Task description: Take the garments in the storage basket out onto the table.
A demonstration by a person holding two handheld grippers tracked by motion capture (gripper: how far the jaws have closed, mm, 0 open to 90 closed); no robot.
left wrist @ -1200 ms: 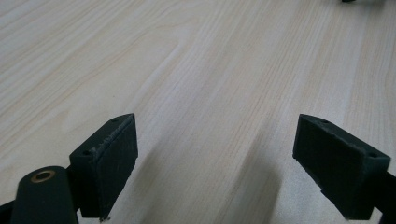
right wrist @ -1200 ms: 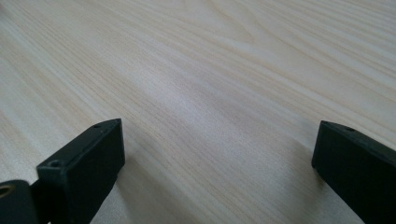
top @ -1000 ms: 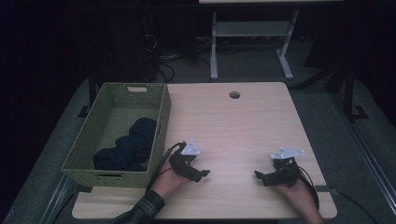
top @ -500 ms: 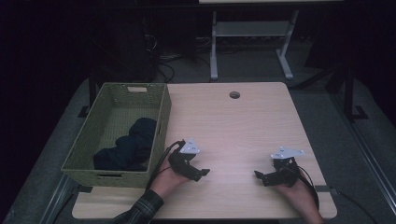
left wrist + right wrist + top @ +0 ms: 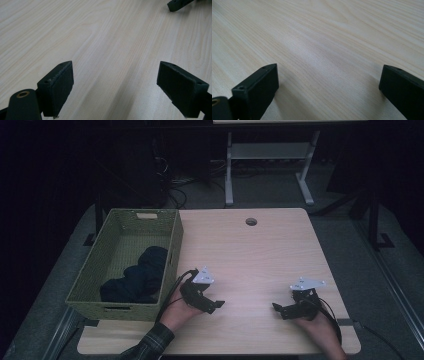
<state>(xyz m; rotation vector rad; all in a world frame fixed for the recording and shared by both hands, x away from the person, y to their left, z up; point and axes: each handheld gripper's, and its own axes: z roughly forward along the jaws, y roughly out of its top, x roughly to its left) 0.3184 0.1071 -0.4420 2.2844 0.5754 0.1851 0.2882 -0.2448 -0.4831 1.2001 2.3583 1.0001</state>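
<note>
Resting low on the table, left gripper and right gripper face inward.

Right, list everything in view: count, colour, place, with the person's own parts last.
table: one, light wood, centre, with a round cable hole near its far edge
basket: one, green woven, on the table's left side
dark cloth: one heap, navy or black, inside the basket
desk frame: one, white, on the floor beyond the table
left gripper: one, black, jaws open, near the basket's front corner
right gripper: one, black, jaws open, front right of the table
</note>
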